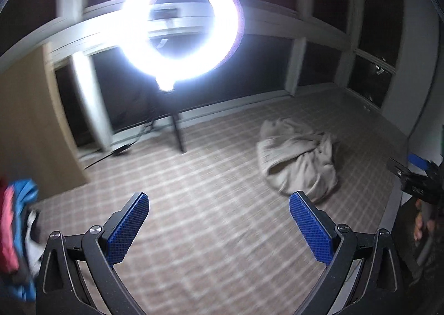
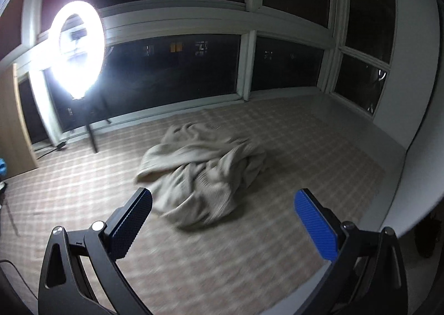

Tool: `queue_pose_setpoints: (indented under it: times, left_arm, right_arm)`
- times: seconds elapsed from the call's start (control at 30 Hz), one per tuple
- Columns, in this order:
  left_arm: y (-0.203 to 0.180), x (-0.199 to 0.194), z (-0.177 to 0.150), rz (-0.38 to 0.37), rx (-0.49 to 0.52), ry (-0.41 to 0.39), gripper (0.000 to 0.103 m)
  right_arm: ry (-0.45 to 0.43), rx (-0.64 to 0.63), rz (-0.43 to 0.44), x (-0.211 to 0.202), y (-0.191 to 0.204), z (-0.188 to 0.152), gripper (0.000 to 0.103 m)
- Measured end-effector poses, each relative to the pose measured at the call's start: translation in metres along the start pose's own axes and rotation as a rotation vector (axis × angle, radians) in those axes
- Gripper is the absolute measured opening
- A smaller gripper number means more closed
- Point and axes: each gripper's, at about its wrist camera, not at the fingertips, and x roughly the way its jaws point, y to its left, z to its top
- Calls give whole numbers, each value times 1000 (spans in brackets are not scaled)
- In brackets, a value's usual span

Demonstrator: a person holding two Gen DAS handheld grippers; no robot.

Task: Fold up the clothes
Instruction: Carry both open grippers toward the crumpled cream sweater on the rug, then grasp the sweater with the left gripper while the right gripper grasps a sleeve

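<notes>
No readable text or labels.

Broad flat surface covered in beige-and-white checked fabric, possibly a bed or platform; motion blur prevents certainty. A crumpled cream knitted garment lies in a heap directly on it, toward the far middle. The black leg of a ring-light stand rests on the far left edge, by the windows.

Left claw, right claw, black arms, blue textured pads, silver screws
</notes>
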Motion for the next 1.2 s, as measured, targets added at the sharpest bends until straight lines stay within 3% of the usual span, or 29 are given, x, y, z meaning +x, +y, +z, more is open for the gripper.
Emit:
queue_pose_setpoints:
  times: [0.3,0.47,0.53,0.6,0.7,0.77,0.83,0.87,0.9,0.93,1.03,1.2]
  left_arm:
    - [-111,143,46,-82,218,130,102]
    - [-138,221,51,-112,267,215,102]
    - [-143,252,46,-95,310,255,102]
    - [-147,281,41,-78,345,298,102]
    - [-149,318,34,-66,365,361,102]
    - [-149,333,30,-86,344,394,93]
    - [-146,338,30,-129,299,403,54]
    - [-144,339,30,-159,263,408,47]
    - [-141,337,32,-175,230,403,34]
    - [-139,331,34,-180,217,387,17]
    - [-127,302,45,-191,200,334,12]
    - [-84,220,60,-194,150,223,12]
  right_arm:
    - [96,-22,72,118,-35,30,103]
    - [153,-9,128,174,-35,24,100]
    - [187,11,151,197,-35,21,87]
    - [230,36,179,221,-35,16,64]
    - [298,70,221,252,-33,9,59]
    - [337,75,234,271,-30,3,59]
    - [320,62,253,274,-27,1,55]
    - [310,48,266,273,-26,1,38]
    - [314,38,282,271,-26,2,18]
    - [325,39,291,269,-28,3,16]
    - [323,89,331,254,-44,9,10]
    - [220,176,395,190,-71,28,9]
